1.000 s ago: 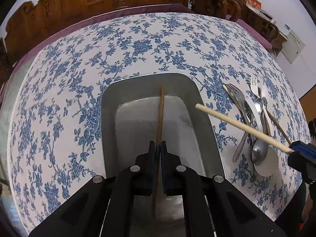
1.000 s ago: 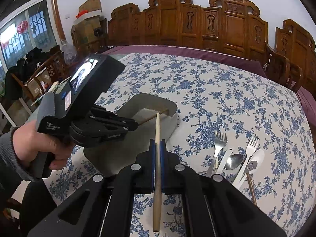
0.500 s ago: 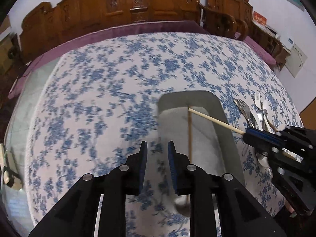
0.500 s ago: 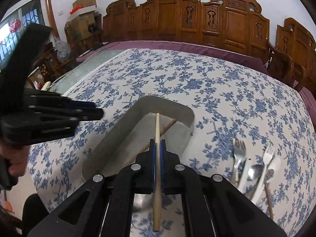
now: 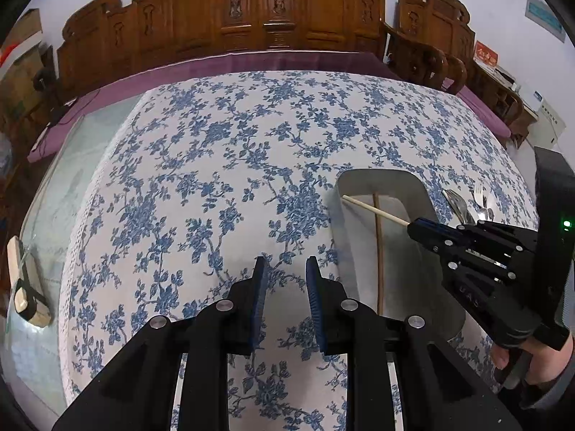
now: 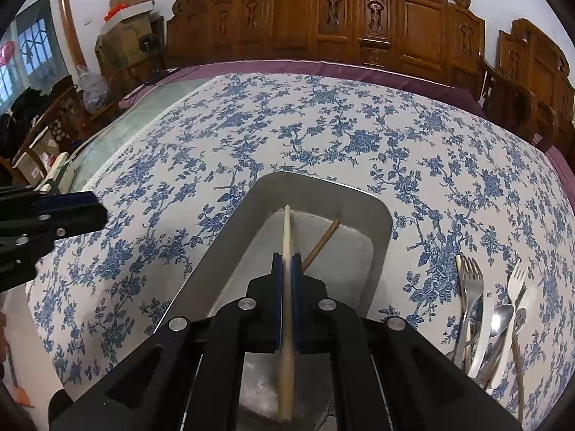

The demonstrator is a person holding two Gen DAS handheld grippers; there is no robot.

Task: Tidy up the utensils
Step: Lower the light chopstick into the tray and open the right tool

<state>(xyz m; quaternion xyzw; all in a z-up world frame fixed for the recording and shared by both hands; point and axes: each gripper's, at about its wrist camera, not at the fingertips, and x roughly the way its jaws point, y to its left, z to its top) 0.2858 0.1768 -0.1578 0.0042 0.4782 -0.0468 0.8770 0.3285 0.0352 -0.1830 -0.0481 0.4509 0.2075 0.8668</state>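
Note:
A metal tray (image 6: 373, 215) sits on the blue floral tablecloth; it also shows in the left wrist view (image 5: 420, 186). A dark wooden chopstick (image 6: 321, 240) lies inside it (image 5: 377, 251). My right gripper (image 6: 286, 262) is shut on a pale chopstick (image 6: 286, 230) and holds it over the tray, its tip near the far wall (image 5: 373, 210). My left gripper (image 5: 285, 276) is open and empty, above the cloth left of the tray. It shows at the left edge of the right wrist view (image 6: 72, 212).
Forks (image 6: 470, 287), spoons (image 6: 501, 319), a white spoon and a brown chopstick (image 6: 517, 370) lie in a pile right of the tray. Carved wooden chairs (image 5: 251, 10) line the far side of the table. A glass-covered strip (image 5: 54, 194) lies at the left.
My left gripper let go of the dark chopstick, opened, and moved left off the tray. My right gripper carried the pale chopstick over the tray and lowered it.

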